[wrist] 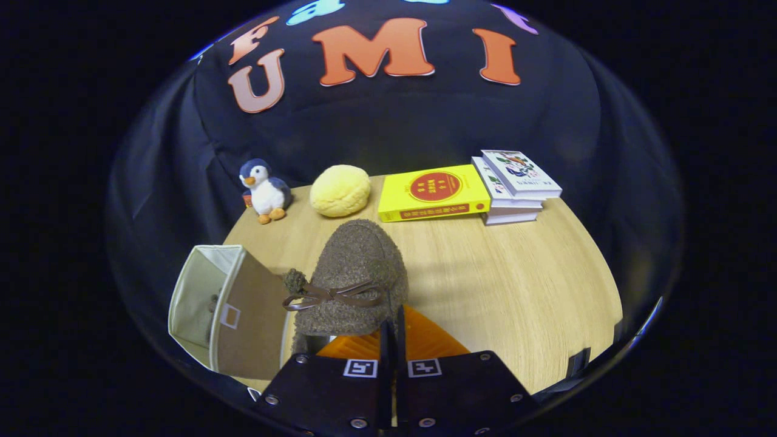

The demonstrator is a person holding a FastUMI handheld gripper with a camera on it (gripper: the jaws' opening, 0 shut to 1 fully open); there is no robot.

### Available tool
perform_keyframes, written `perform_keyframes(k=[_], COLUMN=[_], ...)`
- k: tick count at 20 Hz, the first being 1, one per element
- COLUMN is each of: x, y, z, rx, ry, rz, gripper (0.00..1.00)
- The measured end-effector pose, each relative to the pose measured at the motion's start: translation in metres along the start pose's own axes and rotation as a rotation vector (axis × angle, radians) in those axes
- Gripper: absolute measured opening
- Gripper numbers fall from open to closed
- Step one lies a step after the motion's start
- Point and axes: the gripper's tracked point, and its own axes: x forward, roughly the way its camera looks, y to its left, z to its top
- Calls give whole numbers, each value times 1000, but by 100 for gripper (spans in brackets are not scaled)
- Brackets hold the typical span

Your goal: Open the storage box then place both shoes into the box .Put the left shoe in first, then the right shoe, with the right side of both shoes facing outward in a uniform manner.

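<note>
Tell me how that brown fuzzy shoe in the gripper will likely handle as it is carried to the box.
The brown shoe looks soft and woolly, so it is probably light and may sag or swing. The gripper seems shut on its rear edge alone, so it could twist. Its fuzzy surface likely resists slipping. The storage box stands open beside it.

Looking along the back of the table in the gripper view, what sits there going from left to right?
Toy penguin → round yellow plush → yellow book → stack of books. Nearer, the gripper is shut on a brown fuzzy shoe, beside the open storage box.
</note>
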Motion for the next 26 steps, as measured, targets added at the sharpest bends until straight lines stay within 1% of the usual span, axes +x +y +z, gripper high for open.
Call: perform_keyframes(k=[3, 6, 10, 13, 16, 19, 21, 22, 23, 24, 25, 26], x=[-11, -15, -10, -3, 9, 25, 33, 33, 33, 28, 25, 22], y=[52, 110, 179, 216, 241, 250, 252, 253, 257, 260, 265, 265], z=[14, 24, 26, 20, 4, -18, -33, -39, -47, -55, -55, -52], rx=[-35, -62, -99, -120, -146, -176, -205, -215, -229, -239, -240, -240], ry=[8, 17, 50, 78, 118, 166, 205, 225, 254, 279, 275, 257], rz=[38, 104, 171, 193, 192, 163, 139, 140, 155, 179, 205, 221], gripper=[4, 4, 4, 4, 4, 4, 5, 7, 12, 15, 19, 20])
